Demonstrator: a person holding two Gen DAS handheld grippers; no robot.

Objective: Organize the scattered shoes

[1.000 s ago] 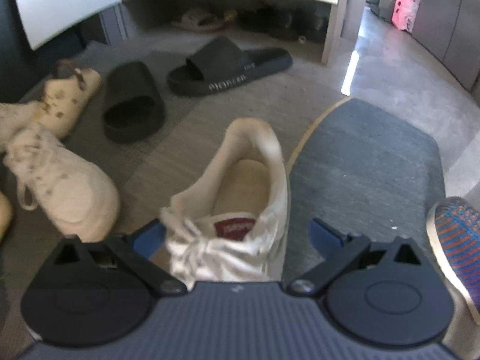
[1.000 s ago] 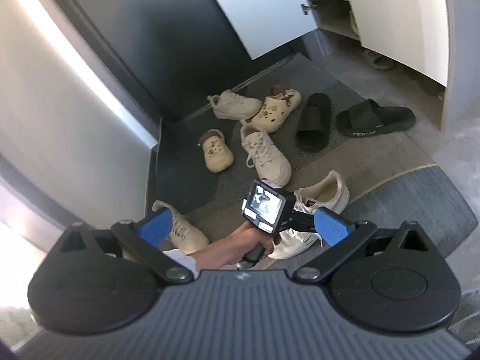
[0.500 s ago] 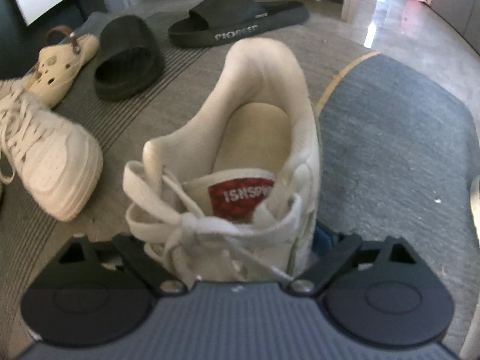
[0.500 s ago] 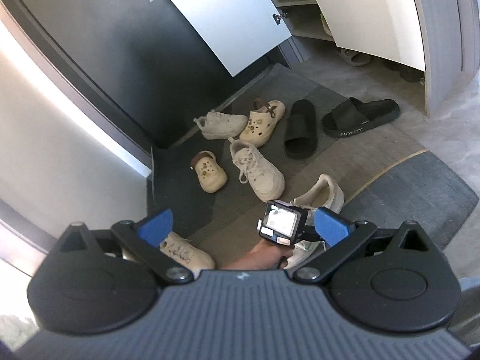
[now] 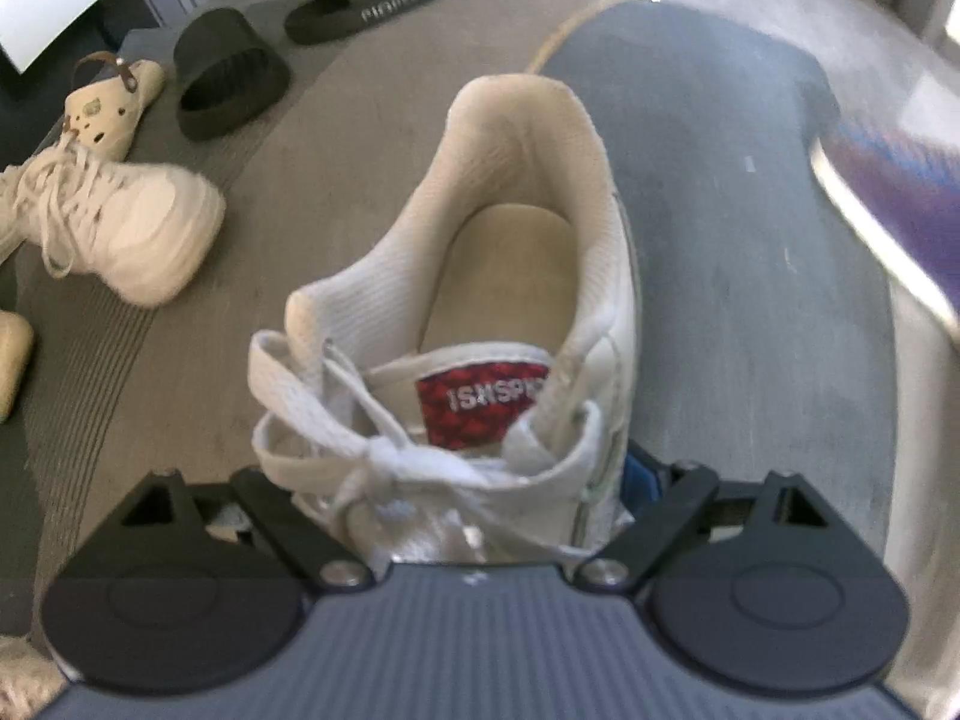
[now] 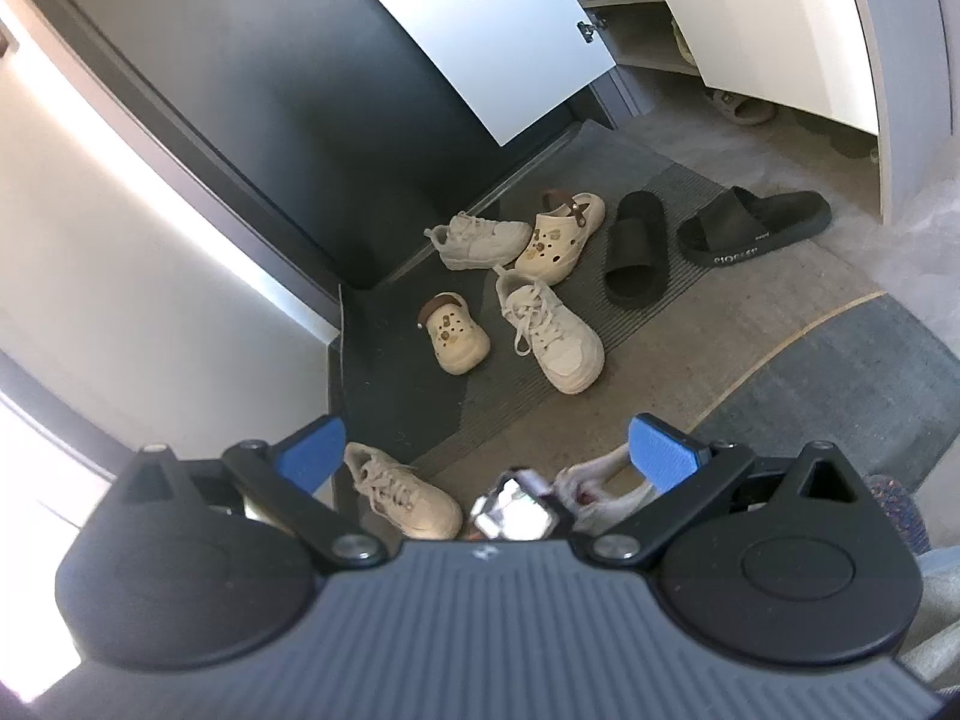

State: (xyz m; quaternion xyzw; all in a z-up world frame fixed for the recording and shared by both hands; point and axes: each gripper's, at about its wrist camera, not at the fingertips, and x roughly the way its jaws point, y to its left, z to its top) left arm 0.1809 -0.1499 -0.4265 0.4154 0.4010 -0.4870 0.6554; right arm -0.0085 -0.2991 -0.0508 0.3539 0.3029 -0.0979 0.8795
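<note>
A white lace-up sneaker (image 5: 516, 252) with a red tongue label fills the left wrist view, heel pointing away. My left gripper (image 5: 468, 480) is shut on its laced front; only one blue pad (image 5: 639, 474) shows beside the shoe. In the right wrist view my right gripper (image 6: 489, 456) hangs open high above the floor with nothing between its fingers. Just under it are the left gripper's screen (image 6: 516, 510) and the same sneaker (image 6: 600, 480). Scattered on the mat are two cream clogs (image 6: 558, 237) (image 6: 453, 336), white sneakers (image 6: 555, 336) (image 6: 480, 237) (image 6: 402, 498) and two black slides (image 6: 636, 249) (image 6: 756, 225).
An open shoe cabinet (image 6: 738, 42) with white doors stands at the back, a sandal (image 6: 738, 108) on its floor. A dark wall (image 6: 252, 60) runs along the left. A grey rug (image 6: 840, 372) with a yellow edge lies to the right, a blue-purple shoe (image 5: 888, 180) on it.
My left gripper went from open around the white sneaker to shut on its laced front, and the shoe now sits closer and larger in view. The right gripper has stayed open above.
</note>
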